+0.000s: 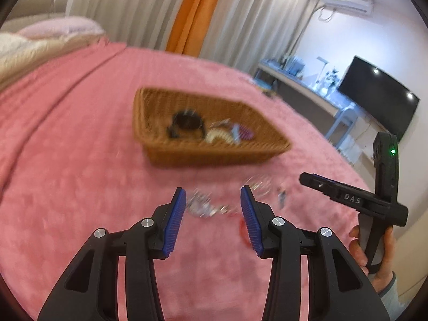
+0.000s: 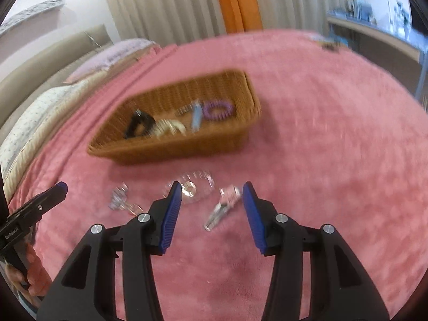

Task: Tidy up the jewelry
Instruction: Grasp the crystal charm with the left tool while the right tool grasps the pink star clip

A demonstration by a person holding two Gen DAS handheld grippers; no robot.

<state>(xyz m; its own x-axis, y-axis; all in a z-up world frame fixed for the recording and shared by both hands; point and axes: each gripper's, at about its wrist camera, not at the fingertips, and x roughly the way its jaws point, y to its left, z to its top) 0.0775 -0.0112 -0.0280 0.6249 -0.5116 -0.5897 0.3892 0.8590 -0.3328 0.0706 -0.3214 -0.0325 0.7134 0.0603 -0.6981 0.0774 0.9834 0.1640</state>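
On the pink blanket [image 2: 321,133], near side of the wicker basket [image 2: 171,149], three loose pieces lie apart: a clear clip [image 2: 119,199] left, a transparent hair claw [image 2: 195,187] middle, a pink-and-silver clip [image 2: 224,206] right. Basket already holds several hair pieces.

Risk, as I judge it: small glassy items on plush pile may be pushed into the fabric or skid off the pads if approached fast; frames are blurred.

Left gripper [image 1: 212,208]: partly open, empty, above the clear clip. Right gripper [image 2: 211,203]: partly open, empty, the pink-and-silver clip between its fingers, untouched.

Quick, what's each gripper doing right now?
Left gripper: open, holding nothing.
Right gripper: open, holding nothing.
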